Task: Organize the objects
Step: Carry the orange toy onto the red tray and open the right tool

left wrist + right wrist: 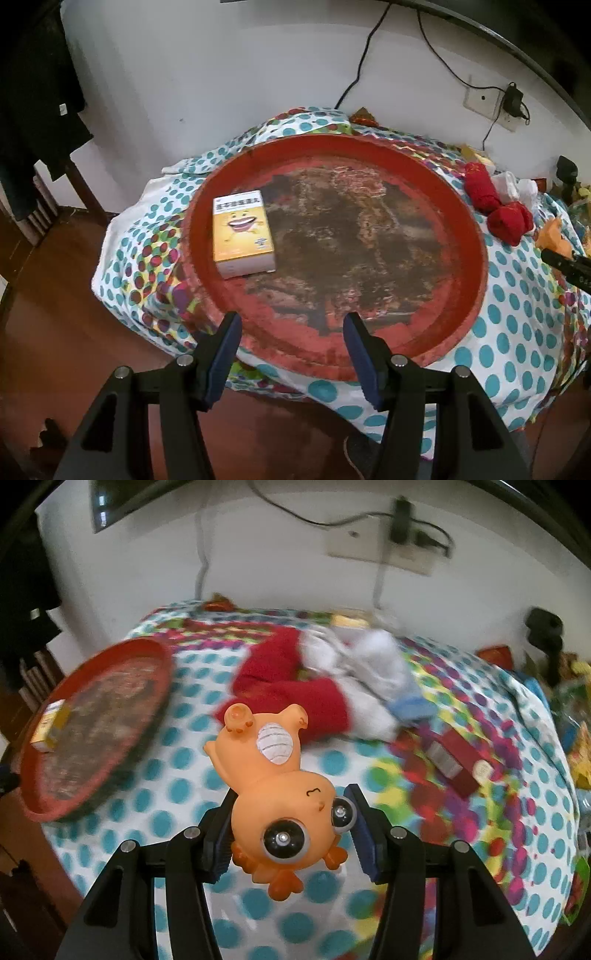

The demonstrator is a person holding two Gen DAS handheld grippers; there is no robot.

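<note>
On the dotted cloth we count one round red tray holding one yellow box; its printed characters are too blurred to read. Our left gripper hangs above the tray's near rim, jaws apart and empty. Only the right view shows our right gripper clamping one orange toy by the head, one dark red box and red socks.

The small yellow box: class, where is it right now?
In the left wrist view, the yellow box lies flat inside the red tray, against its left rim.
</note>
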